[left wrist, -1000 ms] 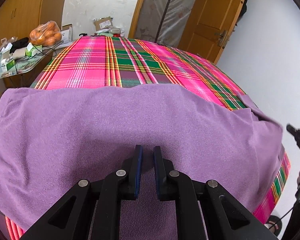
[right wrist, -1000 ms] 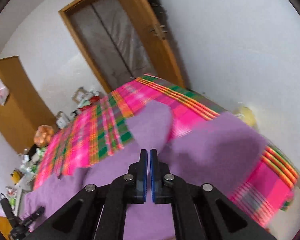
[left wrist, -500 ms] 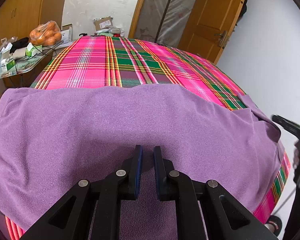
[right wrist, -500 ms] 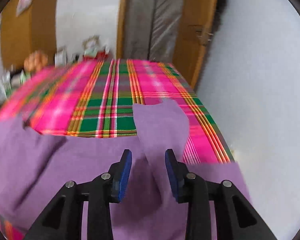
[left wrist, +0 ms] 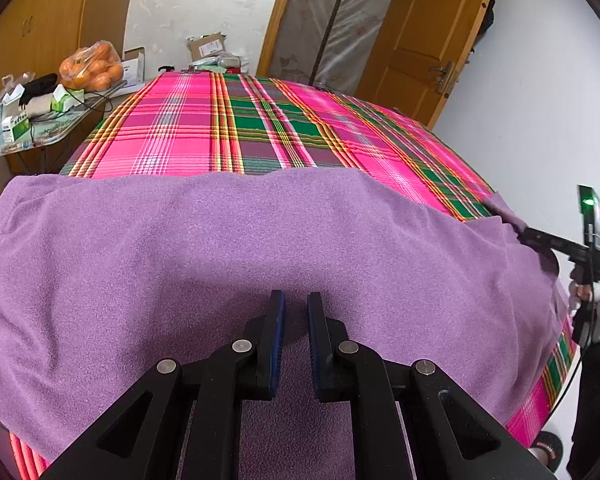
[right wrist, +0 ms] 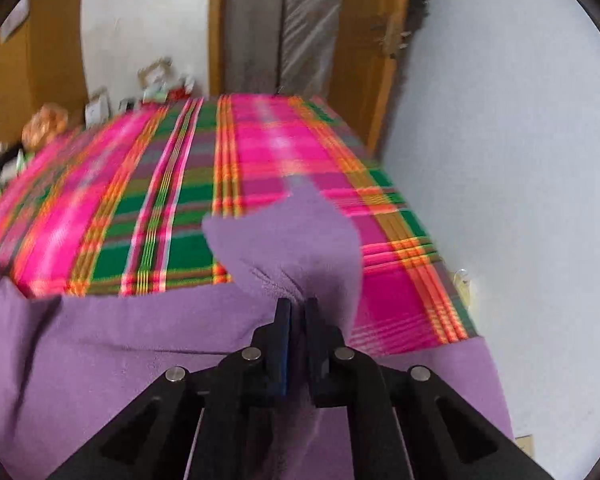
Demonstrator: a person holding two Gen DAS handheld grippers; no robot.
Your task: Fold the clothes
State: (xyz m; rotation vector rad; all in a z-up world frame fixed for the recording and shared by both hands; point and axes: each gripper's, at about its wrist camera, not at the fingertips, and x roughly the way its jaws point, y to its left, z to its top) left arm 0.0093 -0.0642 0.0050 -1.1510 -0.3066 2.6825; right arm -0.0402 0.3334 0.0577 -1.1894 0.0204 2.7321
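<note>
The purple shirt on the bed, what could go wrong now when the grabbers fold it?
1. The right gripper is closing on only a small bunched bit of the purple shirt sleeve, so it might slip out when pulled.
2. The left gripper pins a fold at the near edge; a hard tug could drag the whole shirt crooked.
3. The shirt hangs over the bed edge, so it could slide off.
</note>
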